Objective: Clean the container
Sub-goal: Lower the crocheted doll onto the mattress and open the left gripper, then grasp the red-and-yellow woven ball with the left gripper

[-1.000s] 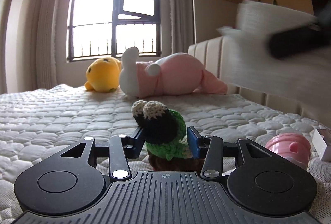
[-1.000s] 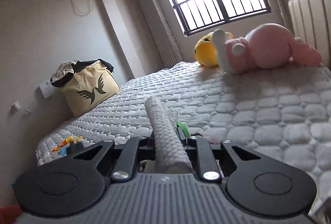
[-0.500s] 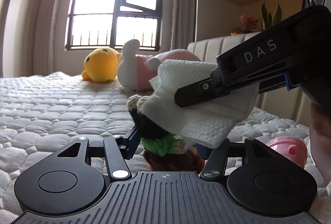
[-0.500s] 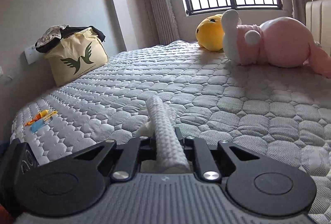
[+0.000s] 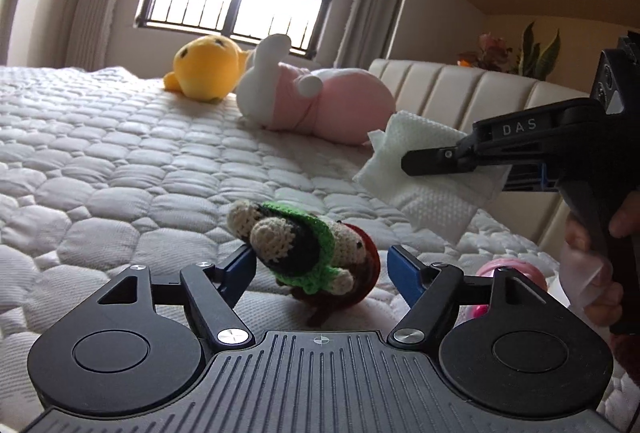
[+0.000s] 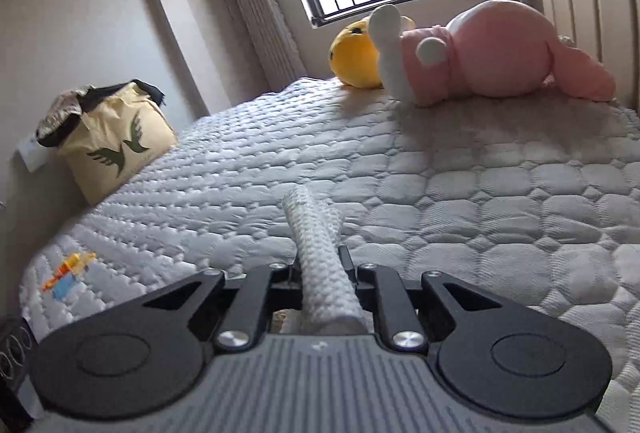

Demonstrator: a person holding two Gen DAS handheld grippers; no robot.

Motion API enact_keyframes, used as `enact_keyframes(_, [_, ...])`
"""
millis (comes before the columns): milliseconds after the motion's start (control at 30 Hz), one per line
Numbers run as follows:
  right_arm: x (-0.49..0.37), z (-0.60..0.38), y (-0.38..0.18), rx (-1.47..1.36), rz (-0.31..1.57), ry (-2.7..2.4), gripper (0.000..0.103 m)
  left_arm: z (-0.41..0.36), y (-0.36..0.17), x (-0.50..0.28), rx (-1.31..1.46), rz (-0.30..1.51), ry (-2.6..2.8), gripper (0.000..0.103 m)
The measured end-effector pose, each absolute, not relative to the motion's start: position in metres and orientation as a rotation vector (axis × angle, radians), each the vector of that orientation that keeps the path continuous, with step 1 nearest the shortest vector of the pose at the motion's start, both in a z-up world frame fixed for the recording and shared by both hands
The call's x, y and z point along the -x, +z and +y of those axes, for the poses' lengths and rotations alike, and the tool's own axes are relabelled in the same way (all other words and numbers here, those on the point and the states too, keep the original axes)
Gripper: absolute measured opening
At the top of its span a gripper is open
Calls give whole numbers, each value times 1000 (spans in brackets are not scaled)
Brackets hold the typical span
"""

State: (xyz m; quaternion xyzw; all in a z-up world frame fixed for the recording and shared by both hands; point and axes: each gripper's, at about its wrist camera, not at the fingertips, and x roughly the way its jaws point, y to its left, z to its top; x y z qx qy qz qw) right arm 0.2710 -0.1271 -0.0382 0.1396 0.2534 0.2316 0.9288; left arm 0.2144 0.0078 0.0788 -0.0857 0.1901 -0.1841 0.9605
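Wiping w/ the white embossed paper towel (image 5: 430, 169) looks like the step in hand, so we'd keep the towel bunched firm in the right tongs (image 6: 320, 265) and press a flat face of it on the surface, not a loose corner. We can't say how much wiping is done. The container is our guess: a small dark-red round pot (image 5: 362, 275) under a crocheted green, black & cream yarn toy (image 5: 296, 245), tipped on its side on the grey quilted mattress (image 5: 120, 173). It sits between the left tongs' blue-padded fingers (image 5: 322, 271). Left tongs are wide apart; the left pad seems to touch the yarn, the right pad is clear of it, so nothing's gripped. We'd want the pot steadied before any rubbing, since the soft mattress gives. Right tongs are narrow, clamped on the towel, held up & to the right of the left tongs, apart from the pot. A pink round plastic thing (image 5: 508, 275) lies just right of the left tongs.
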Motion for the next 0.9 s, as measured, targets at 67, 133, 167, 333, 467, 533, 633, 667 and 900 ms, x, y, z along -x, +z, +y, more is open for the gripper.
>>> enact_keyframes(67, [-278, -116, -47, -293, 549, 505, 14, 16, 84, -200, 119, 339, -329, 85])
enact_keyframes(133, [-285, -108, -60, -277, 584, 499, 14, 18, 93, -182, 26, 276, -289, 92])
enact_keyframes(167, [-289, -107, -67, -278, 603, 486, 15, 16, 98, -175, -29, 254, -291, 93])
enact_keyframes(333, [-298, -116, -94, -315, 649, 408, 15, -30, 97, -179, -389, 251, -380, 95])
enact_keyframes(467, [-281, -138, -93, -393, 561, 459, 18, -60, 77, -212, -560, 323, -378, 95])
enact_keyframes(533, [-272, -150, -89, -434, 504, 490, 19, -72, 67, -232, -619, 371, -370, 95])
enact_keyframes(633, [-263, -165, -86, -467, 436, 512, 19, -90, 51, -261, -707, 443, -356, 96])
enact_keyframes(667, [-260, -171, -87, -478, 418, 518, 19, -96, 46, -271, -737, 467, -351, 96])
enact_keyframes(900, [-269, -208, -109, -644, 409, 553, 19, -109, 39, -302, -739, 484, -330, 68])
